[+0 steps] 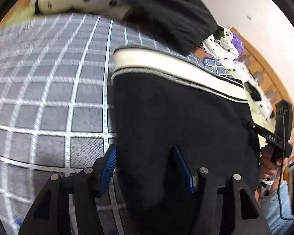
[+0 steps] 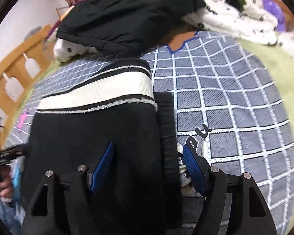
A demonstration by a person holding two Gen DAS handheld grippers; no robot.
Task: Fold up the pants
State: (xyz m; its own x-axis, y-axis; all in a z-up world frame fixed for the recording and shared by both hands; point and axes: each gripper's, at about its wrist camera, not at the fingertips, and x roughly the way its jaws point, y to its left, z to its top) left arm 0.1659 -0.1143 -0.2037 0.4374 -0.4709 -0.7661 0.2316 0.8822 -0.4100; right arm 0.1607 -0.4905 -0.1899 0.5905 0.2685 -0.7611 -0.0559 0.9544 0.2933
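Black pants (image 1: 176, 121) with a wide white stripe (image 1: 166, 62) lie folded on a grey checked bedspread (image 1: 49, 98). My left gripper (image 1: 145, 168) is open, its blue pads astride the pants' left edge, the cloth running between the jaws. In the right wrist view the same pants (image 2: 92, 129) and white stripe (image 2: 100, 92) show. My right gripper (image 2: 149, 168) is open astride the pants' right edge, where a ribbed waistband (image 2: 167, 133) and a white drawstring (image 2: 183, 168) lie. The right gripper's body also shows in the left wrist view (image 1: 274, 137), hand on it.
A black garment (image 2: 127, 13) is heaped at the bed's far side over a white spotted quilt (image 2: 235, 19). A wooden bed rail (image 2: 13, 72) runs along one side. A green sheet (image 2: 274, 68) borders the bedspread.
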